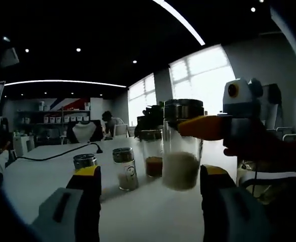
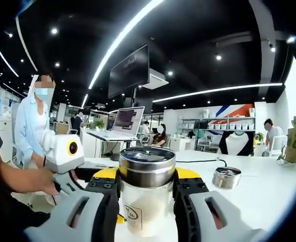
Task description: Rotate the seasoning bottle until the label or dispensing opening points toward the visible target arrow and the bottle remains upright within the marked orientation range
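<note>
Right claw (image 2: pixel 147 199) pinching seasoning bottle (image 2: pixel 147 194), left claw (image 1: pixel 150 184) spread, white table (image 2: pixel 269 194), office with ceiling light strips (image 2: pixel 123 35).

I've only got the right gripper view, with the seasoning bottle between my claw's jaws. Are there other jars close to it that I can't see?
Observer: Yes. In the left gripper view, a jar of brown seasoning stands right next to the seasoning bottle.
Operator: Anything else nearby?
Observer: A smaller jar of white powder stands on the brown jar's other side, apart from your bottle.
Operator: And the left claw?
Observer: The left claw is open and gripping nothing.
</note>
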Demonstrator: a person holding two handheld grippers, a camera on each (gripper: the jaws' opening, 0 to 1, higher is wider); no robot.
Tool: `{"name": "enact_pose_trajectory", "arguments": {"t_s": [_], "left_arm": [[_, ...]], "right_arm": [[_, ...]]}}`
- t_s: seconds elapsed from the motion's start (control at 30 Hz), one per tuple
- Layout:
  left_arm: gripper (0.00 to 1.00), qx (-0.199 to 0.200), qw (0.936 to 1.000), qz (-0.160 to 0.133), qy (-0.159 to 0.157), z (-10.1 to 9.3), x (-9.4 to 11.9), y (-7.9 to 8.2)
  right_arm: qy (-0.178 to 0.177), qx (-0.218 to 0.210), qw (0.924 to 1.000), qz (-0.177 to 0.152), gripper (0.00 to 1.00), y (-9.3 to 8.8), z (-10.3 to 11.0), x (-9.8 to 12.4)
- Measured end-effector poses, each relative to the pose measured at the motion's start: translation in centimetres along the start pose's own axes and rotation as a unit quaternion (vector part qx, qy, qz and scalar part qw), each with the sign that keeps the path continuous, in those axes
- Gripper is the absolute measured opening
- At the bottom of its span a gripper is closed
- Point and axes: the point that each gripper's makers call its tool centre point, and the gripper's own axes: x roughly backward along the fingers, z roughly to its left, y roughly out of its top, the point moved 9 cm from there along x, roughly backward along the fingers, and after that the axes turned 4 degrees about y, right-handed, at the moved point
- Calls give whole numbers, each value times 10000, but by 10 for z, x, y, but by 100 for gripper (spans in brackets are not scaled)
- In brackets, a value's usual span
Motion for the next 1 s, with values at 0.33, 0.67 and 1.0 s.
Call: {"name": "enact_pose_trajectory", "arguments": {"t_s": [0.33, 0.67, 1.0], "left_arm": [[100, 102, 9987, 283, 405, 23, 8, -6], [100, 260, 9972, 391, 587, 31, 14, -5], [100, 305, 9964, 346, 714, 41, 22, -3]], "right_arm": [[-276, 65, 9996, 58, 38, 6, -27, 19], [-517, 44, 9986, 142, 38, 8, -47, 37], [-777, 38, 9966, 254, 38, 5, -81, 51]]}}
